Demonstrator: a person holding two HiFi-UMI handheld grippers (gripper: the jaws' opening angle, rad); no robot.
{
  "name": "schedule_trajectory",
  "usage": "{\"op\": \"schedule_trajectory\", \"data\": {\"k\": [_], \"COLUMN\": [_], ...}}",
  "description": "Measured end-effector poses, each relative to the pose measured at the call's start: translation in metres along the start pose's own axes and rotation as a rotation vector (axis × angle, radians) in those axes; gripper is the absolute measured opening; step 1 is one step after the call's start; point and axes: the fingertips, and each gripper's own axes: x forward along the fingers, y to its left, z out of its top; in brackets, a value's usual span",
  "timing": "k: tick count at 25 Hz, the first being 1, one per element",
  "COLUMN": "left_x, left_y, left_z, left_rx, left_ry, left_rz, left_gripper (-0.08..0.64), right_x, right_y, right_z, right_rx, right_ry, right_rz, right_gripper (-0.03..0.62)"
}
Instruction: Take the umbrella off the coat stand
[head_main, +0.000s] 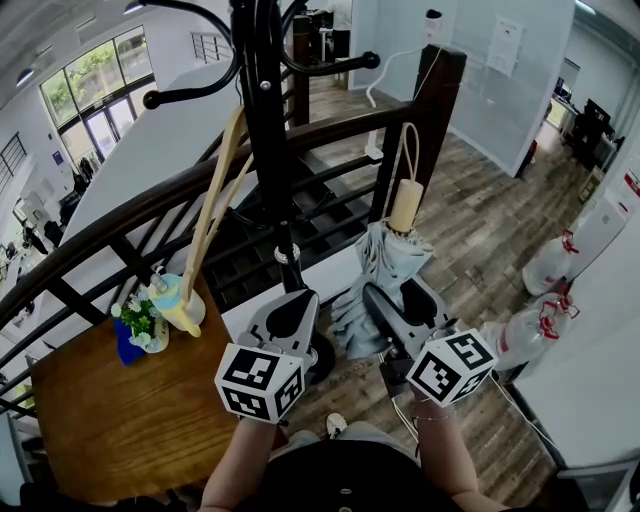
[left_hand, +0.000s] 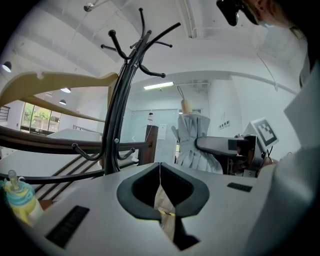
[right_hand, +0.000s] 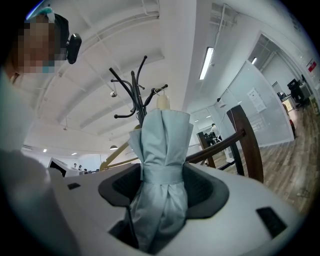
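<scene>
Head view: a folded pale-blue umbrella hangs by its cord beside the black coat stand; left gripper view: the left hand-held gripper is clenched and empty; right gripper view: the right hand-held gripper clamps the umbrella's strapped middle, apparently to lift it free.

Left of your left gripper: wooden surface w/ blue vase of flowers & a yellow-teal bottle just beside it. Dark railing runs beyond both. Right of your right gripper, well apart: white bags on wood floor.
</scene>
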Motion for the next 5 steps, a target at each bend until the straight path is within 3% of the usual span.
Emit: {"op": "schedule_trajectory", "data": {"k": [5], "left_x": [0.0002], "left_y": [-0.0017], "left_z": [0.0013], "left_rx": [0.006], "left_ry": [-0.004], "left_rz": [-0.002], "left_gripper": [0.015], "right_x": [-0.0008], "right_y": [0.002], "right_z": [0.0019], "right_rx": [0.0], "right_ry": [-0.004], "right_rz": [0.009], "right_gripper": [0.273]}}
